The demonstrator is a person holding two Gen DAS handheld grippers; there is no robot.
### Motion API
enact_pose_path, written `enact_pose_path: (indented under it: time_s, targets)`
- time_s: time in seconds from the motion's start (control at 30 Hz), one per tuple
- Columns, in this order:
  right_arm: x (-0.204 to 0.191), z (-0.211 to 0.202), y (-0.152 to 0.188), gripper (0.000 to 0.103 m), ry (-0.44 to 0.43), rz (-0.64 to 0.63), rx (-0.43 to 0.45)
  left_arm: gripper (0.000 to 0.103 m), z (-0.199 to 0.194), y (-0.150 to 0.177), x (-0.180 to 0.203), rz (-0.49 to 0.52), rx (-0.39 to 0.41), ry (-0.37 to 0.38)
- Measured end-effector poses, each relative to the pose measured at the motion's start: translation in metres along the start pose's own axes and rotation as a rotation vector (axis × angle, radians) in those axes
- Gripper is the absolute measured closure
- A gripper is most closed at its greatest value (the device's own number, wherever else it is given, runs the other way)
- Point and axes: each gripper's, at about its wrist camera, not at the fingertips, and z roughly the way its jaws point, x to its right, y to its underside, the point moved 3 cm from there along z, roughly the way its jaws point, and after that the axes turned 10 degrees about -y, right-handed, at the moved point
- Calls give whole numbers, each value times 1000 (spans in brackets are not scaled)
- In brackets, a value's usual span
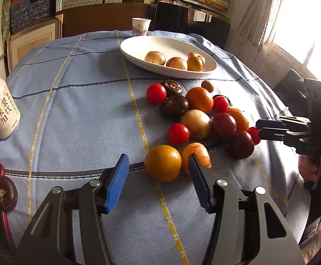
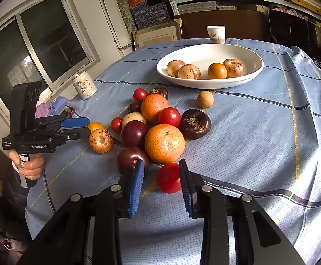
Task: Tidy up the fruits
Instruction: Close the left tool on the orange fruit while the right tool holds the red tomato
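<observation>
A pile of fruit lies on the blue cloth: oranges (image 2: pixel 164 143), red tomatoes (image 2: pixel 169 177), dark plums (image 2: pixel 133 159), brown mangosteens (image 2: pixel 194 123) and a pale pear (image 1: pixel 195 123). A white oval bowl (image 2: pixel 204 53) behind holds several yellow-brown fruits (image 2: pixel 217 70). My left gripper (image 1: pixel 158 181) is open, its fingers either side of a yellow-orange fruit (image 1: pixel 162 163) and a speckled fruit (image 1: pixel 193 152). My right gripper (image 2: pixel 161 185) is open around a red tomato, not closed on it. It also shows in the left wrist view (image 1: pixel 260 130).
A white drink can (image 1: pixel 0 110) stands at the table's left. A paper cup (image 2: pixel 215 34) stands behind the bowl. A small tan fruit (image 2: pixel 205 99) lies alone near the bowl. Shelves and boxes fill the back wall.
</observation>
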Motion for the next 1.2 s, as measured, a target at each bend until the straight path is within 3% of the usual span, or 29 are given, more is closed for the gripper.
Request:
enact_pose_path:
  time_s: [0.3,0.5,0.67,0.83,1.0,1.1,1.2]
  targets:
    - [9,11,6,65,161,-24,-51,48,6,-3,-3,-45,-10,-15]
    - [14,17,9,66,164,5,-82,48,7,-5,2,-24,-6,-78]
    - [13,18,10,66,159,1,-84,50,2,1,0,-14,-41,38]
    - [12,18,10,68,162,0,-84,51,1,2,8,5,-30,51]
    - [13,17,10,68,160,4,-84,51,12,-3,-3,-41,-51,-8]
    - [14,17,10,68,159,5,-84,51,15,-2,-6,-60,-76,33]
    - [13,18,10,68,161,3,-84,59,14,-1,-2,-40,-76,40]
